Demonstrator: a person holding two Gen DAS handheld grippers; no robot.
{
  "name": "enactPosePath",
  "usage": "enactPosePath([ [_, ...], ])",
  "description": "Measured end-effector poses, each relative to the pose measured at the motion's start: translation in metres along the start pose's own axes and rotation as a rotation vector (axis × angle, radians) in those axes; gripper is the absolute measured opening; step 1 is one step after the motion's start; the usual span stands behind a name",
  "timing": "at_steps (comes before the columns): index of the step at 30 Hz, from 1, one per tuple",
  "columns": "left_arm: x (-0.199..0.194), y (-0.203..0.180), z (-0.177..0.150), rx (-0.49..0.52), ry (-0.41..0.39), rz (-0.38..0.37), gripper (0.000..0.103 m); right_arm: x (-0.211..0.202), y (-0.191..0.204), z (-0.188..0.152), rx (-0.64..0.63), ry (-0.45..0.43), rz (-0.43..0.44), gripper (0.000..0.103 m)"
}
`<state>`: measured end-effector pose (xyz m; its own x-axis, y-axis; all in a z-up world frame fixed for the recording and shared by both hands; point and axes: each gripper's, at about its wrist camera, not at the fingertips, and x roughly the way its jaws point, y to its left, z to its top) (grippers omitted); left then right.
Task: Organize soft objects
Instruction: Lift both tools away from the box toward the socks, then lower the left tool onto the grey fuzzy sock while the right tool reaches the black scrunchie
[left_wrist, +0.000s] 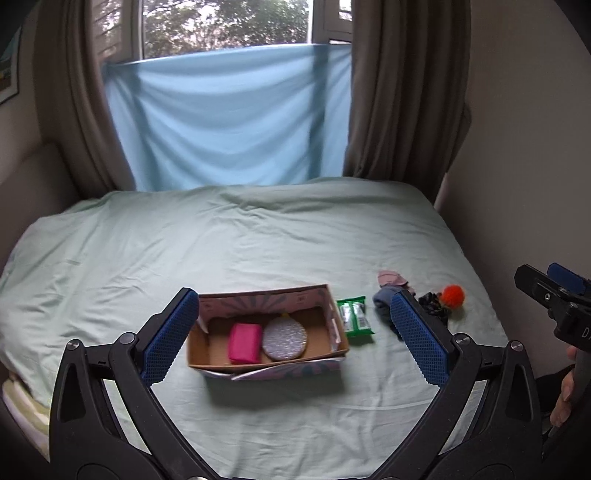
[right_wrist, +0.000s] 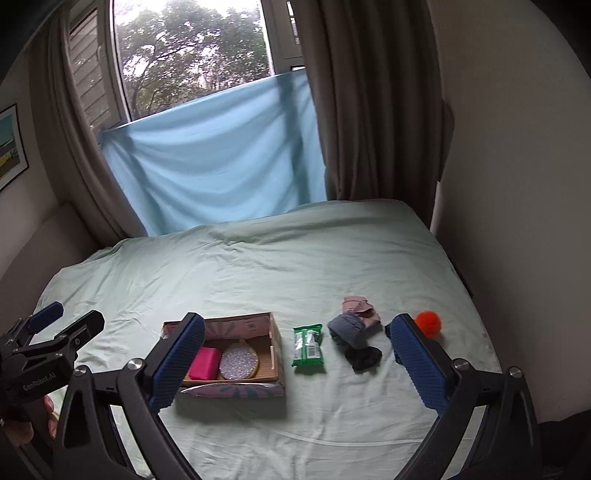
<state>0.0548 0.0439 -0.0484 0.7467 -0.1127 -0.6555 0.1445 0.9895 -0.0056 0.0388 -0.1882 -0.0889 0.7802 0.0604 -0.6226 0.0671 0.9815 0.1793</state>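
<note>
Both grippers hang above the near edge of the bed, and each has its blue-padded fingers spread wide apart with nothing between them. From its own camera, the left gripper (left_wrist: 293, 336) frames the cardboard box (left_wrist: 267, 360); its left fingertip (left_wrist: 173, 332) overlaps the box's left wall in the view, but I cannot tell if it touches. On the left gripper's body, as the right camera sees it, the writing reads "GenRobot.AI". The right gripper (right_wrist: 297, 365) frames the box, the packet and the socks together.

From left to right on the pale green bedsheet (right_wrist: 258, 266): the open box with a patterned outside holds a pink sponge (right_wrist: 204, 363) and, just beside it, a round silvery scrub pad (right_wrist: 239, 362). Right of the box, apart from it, lies a green wipes packet (right_wrist: 308, 345); its label is too small to read. Further right are a grey sock (right_wrist: 349, 330) with a pink cloth piece (right_wrist: 358, 306) behind it and a black sock (right_wrist: 364, 358) in front. An orange pom-pom (right_wrist: 428, 323) lies last, beside the right fingertip (right_wrist: 417, 358).
</note>
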Motion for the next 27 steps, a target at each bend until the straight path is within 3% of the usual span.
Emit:
enactPosePath([
  [9,0.074,-0.086,0.005,0.072,0.063,-0.067,0.103,0.03,-0.08,-0.005,0.09,0.041,-0.063,0.1],
  [18,0.188,-0.161,-0.009,0.199,0.192,-0.144,0.103,0.106,-0.155,-0.027,0.221,0.122,-0.127,0.1],
  [27,0.304,-0.208,-0.04,0.294,0.299,-0.232,0.103,0.193,-0.207,-0.06,0.37,0.199,-0.169,0.1],
])
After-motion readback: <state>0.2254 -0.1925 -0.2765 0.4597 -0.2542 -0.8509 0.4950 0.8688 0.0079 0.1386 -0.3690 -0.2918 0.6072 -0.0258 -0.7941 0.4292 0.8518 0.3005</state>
